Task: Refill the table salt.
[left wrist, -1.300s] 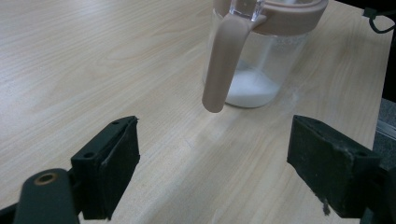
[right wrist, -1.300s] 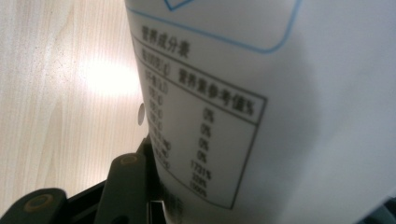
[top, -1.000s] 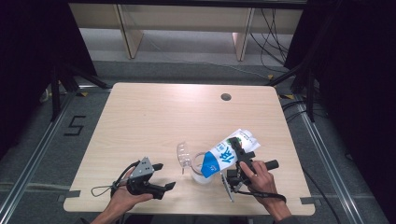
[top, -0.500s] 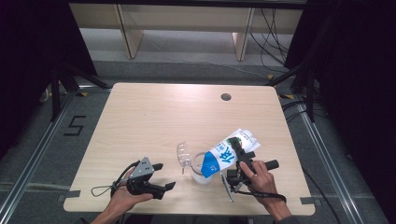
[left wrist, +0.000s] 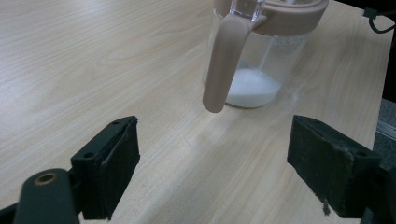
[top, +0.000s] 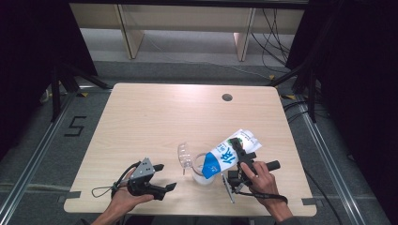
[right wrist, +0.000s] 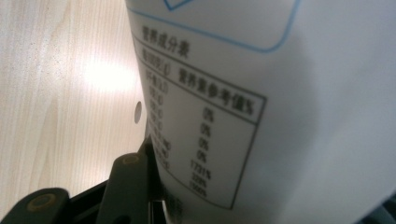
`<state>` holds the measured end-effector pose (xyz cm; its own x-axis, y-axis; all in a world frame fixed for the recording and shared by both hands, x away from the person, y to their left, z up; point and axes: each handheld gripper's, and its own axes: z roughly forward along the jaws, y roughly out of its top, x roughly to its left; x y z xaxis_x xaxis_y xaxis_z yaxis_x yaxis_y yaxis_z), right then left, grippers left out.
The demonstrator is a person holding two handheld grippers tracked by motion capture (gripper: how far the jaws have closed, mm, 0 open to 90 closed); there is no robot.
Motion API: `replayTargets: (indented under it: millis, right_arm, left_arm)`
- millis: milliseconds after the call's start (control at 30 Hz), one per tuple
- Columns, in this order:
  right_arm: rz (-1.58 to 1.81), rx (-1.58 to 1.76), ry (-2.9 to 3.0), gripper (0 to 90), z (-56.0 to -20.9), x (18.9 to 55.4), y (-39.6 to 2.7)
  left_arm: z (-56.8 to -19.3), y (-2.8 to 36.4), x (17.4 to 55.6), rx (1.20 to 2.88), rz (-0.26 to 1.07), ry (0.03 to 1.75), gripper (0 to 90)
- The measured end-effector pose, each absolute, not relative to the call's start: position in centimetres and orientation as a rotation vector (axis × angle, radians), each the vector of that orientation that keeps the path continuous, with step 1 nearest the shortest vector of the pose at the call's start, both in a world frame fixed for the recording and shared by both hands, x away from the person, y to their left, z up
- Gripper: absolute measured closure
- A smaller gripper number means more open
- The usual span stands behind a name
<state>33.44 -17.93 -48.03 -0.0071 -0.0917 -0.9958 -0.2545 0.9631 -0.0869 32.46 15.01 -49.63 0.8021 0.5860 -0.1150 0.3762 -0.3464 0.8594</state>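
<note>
My right fingers [top: 238, 154] squeeze the bag [top: 228, 153], tipped over the jug [top: 202, 169] near the table's front edge w/ my left fingers [top: 165, 176] open & empty, so I should pour slow & keep the bag's low end over the jug.

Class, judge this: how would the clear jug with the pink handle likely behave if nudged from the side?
The jug looks tall for its base, so a high push might tip it. Only a shallow white layer sits inside, so it is probably light and may slide on the smooth table.
</note>
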Motion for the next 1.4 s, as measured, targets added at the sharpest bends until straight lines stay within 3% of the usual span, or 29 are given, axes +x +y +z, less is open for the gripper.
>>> replayTargets:
  millis: [1400]
  right_arm:
    - [0.073, -0.292, 1.569, 55.4, -47.81, 33.19, -17.88]
  left_arm:
    - [-49.63, 15.01, 32.45, 1.977, 0.259, 0.717, 16.2]
